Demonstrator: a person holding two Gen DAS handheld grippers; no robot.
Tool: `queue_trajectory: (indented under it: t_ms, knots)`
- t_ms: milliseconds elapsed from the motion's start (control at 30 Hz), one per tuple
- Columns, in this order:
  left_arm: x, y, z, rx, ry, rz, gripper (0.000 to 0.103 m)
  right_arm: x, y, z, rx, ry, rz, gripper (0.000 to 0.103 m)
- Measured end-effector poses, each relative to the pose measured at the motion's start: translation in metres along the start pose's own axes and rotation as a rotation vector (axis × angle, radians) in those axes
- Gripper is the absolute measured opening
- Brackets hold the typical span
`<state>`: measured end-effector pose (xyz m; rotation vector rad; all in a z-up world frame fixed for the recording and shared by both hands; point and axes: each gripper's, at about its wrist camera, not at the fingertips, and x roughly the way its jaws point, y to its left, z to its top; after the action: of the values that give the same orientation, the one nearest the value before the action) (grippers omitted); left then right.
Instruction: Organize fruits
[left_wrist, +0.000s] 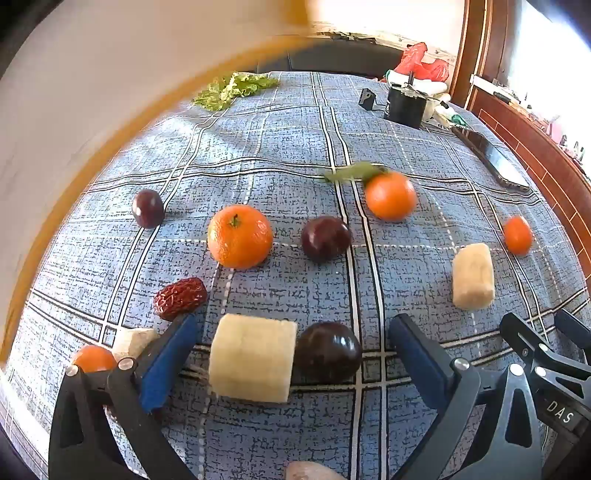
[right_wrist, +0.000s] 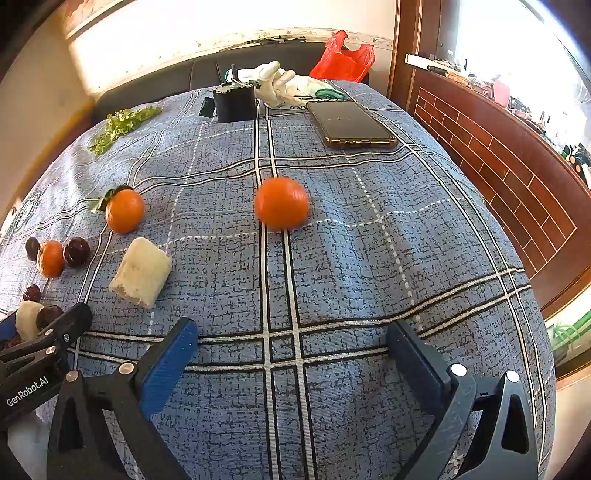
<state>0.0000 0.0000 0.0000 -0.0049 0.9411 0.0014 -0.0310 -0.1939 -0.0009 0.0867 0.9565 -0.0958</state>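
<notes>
Three pale banana chunks (left_wrist: 252, 357), peeled, cut blunt, among round oranges (left_wrist: 239, 236).

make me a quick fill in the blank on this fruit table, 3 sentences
1. Both grippers, left and right, are ____.
2. The banana piece between the left fingers touches a dark ____.
3. Beyond the lone orange ahead of the right gripper lies a ____, screen up.

Missing words: open; plum; phone
</notes>
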Motion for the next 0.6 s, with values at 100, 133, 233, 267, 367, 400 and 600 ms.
queue_trajectory:
  t_ms: [100, 133, 233, 267, 367, 400, 600]
  knots:
    - [-0.0001, 0.0001, -0.0001, 0.000, 0.000, 0.000, 0.103, 0.0001, 0.0002, 0.0001, -0.001, 0.002, -0.001, 0.103]
    - [-0.0002, 0.0002, -0.0001, 0.000, 0.000, 0.000, 0.103, 0.0000, 0.0001, 0.0001, 0.000, 0.001, 0.000, 0.103]
    - [-0.0001, 0.0002, -0.0003, 0.001, 0.000, 0.001, 0.103, 0.0001, 0.0003, 0.0001, -0.001, 0.002, -0.001, 0.103]
    - [0.0002, 0.0002, -0.0005, 0.001, 0.000, 0.002, 0.103, 0.0001, 0.0003, 0.0001, -0.001, 0.002, -0.001, 0.103]
    - [0.0011, 0.0004, -0.0008, 0.002, 0.001, 0.002, 0.103, 0.0001, 0.0000, 0.0002, 0.000, 0.003, 0.000, 0.103]
    - [0.0004, -0.0002, -0.0002, 0.001, 0.001, 0.002, 0.103, 0.0002, 0.0000, 0.0002, 0.000, 0.003, 0.000, 0.103]
    - [0.0007, -0.0006, -0.0005, 0.001, 0.001, 0.002, 0.103, 0.0002, 0.0003, 0.0003, 0.000, 0.003, -0.001, 0.103]
